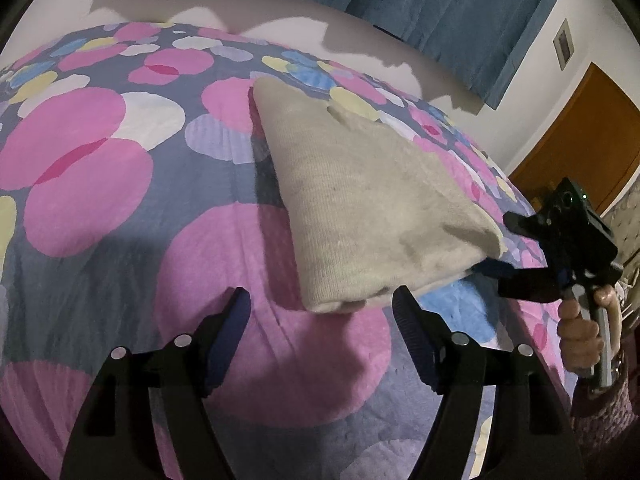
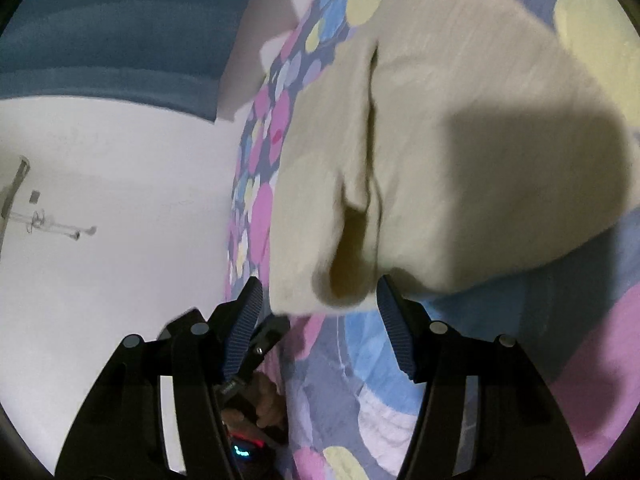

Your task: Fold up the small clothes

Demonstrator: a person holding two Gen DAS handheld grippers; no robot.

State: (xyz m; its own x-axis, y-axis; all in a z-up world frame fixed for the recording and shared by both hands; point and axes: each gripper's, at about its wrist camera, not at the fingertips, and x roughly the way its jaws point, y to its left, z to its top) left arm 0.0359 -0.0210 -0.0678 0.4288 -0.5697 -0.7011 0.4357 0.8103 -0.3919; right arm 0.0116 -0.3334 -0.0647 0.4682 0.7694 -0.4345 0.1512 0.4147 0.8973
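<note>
Left wrist view: a beige folded garment [image 1: 360,200] lies on the bed, on a bedspread [image 1: 100,208] printed with pink, blue, yellow and white circles on a grey-blue ground. Its near corner sits just ahead of the left gripper [image 1: 322,304], between the two finger tips but not pressed by either — the fingers [image 1: 230,320] stand wide apart with nothing in them. At the right edge the right gripper [image 1: 516,256] is seen from the side, held by a hand [image 1: 580,340] on its handle; its tips lie just beside the garment's right corner, and whether they touch the cloth cannot be told from here. Behind the bed are a pale wall, a blue curtain [image 1: 440,0] and a brown door [image 1: 580,140].

Right wrist view: the garment [image 2: 460,140] fills the upper middle, a fold seam running down it to a pocket-like opening at the near edge. The right gripper [image 2: 318,300] has its fingers [image 2: 394,320] parted on either side of that edge — no pad presses the cloth. The bedspread [image 2: 360,380] shows below, and part of the left gripper's handle with a hand [image 2: 268,404] shows between the fingers at lower left.
</note>
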